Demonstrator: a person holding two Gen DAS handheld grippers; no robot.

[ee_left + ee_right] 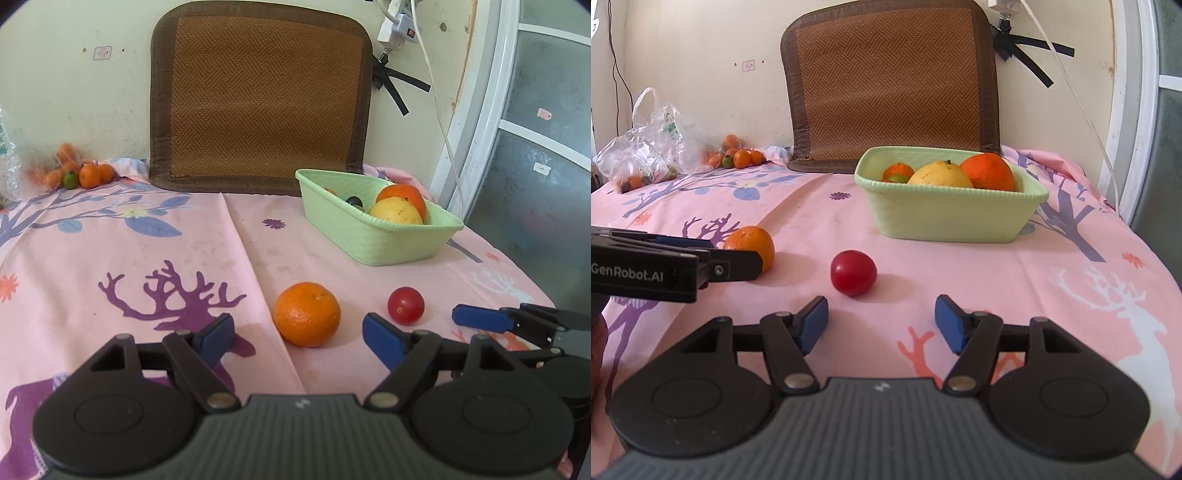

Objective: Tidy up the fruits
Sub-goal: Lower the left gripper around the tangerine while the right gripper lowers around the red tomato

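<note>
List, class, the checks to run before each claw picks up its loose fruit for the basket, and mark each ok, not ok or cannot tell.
1. Left claw open, nothing between its pads: ok.
2. Orange lined up ahead of it: ok.
3. Right claw open and empty: ok.
4. Red fruit centred ahead of it: not ok, sits left.
5. Room left in green basket: cannot tell.

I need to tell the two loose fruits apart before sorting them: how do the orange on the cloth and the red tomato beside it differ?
The round, dimpled orange is clearly larger than the small, smooth red tomato. The orange's skin looks matte and pitted; the tomato's is glossy. The orange lies ahead of the left gripper, the tomato ahead of the right gripper. Both rest loose on the pink patterned cloth, outside the pale green plastic basket, untouched by either open gripper.
</note>
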